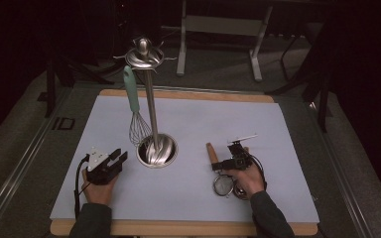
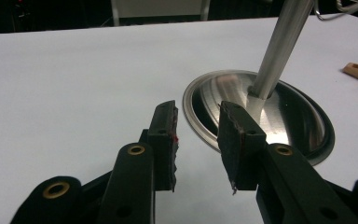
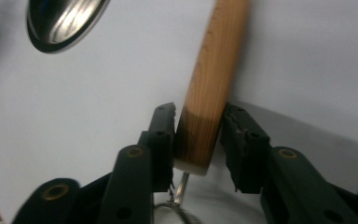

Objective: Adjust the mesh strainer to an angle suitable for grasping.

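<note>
Gripping the strainer handle

My right gripper [image 3: 198, 140] closes around the wooden handle [image 3: 212, 84], at 4 o'clock from the stand base [image 1: 157, 150]; square up before lifting (left gripper [image 2: 198, 140] gapes empty).

A steel stand [image 1: 153, 106] — round-based — bears a hanging teal-handled whisk [image 1: 134, 106] on the white mat [image 1: 69, 168].

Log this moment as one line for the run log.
right claw: closing around wooden-handled strainer | left claw: open, idle | whisk: hanging on stand
</note>
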`<control>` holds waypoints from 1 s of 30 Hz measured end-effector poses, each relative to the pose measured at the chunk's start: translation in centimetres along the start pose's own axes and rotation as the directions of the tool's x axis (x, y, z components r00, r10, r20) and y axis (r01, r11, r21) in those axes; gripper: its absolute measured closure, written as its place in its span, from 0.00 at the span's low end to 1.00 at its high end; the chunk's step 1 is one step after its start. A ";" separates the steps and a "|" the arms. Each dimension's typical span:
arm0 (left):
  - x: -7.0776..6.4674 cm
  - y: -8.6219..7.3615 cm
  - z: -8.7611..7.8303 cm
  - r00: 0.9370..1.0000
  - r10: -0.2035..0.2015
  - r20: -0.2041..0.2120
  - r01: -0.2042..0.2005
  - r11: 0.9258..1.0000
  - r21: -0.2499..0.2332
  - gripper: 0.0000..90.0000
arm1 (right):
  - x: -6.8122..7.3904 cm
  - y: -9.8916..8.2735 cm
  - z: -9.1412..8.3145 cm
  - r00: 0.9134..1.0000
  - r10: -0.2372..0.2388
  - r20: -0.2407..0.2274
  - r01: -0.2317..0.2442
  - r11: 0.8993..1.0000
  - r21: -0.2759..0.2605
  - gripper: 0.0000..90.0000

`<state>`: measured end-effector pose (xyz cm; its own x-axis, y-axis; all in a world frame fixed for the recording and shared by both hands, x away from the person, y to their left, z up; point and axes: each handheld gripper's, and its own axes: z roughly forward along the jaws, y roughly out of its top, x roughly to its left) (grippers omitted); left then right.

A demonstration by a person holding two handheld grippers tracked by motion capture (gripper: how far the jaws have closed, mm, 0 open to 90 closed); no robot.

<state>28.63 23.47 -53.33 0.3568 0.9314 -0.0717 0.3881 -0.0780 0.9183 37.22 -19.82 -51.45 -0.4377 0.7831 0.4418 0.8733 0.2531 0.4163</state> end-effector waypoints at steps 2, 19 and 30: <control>0.0 0.0 0.0 1.000 0.000 0.000 0.000 1.000 0.001 0.75 | 0.0 0.1 0.1 1.000 0.011 -0.018 -0.011 1.000 -0.002 0.76; 0.0 0.0 0.0 1.000 0.004 -0.001 -0.004 1.000 0.005 0.75 | 1.4 0.1 -2.0 0.994 -0.109 -0.014 0.108 0.991 -0.081 0.79; 0.0 0.0 0.1 1.000 0.002 -0.001 -0.002 1.000 0.009 0.74 | 2.3 0.4 -2.5 0.983 -0.181 -0.017 0.178 0.979 -0.104 0.79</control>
<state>28.67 23.44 -53.36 0.3567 0.9316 -0.0693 0.3948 -0.0831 0.9150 36.02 -19.29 -48.25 -0.5918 0.7147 0.3729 0.7545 0.3281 0.5685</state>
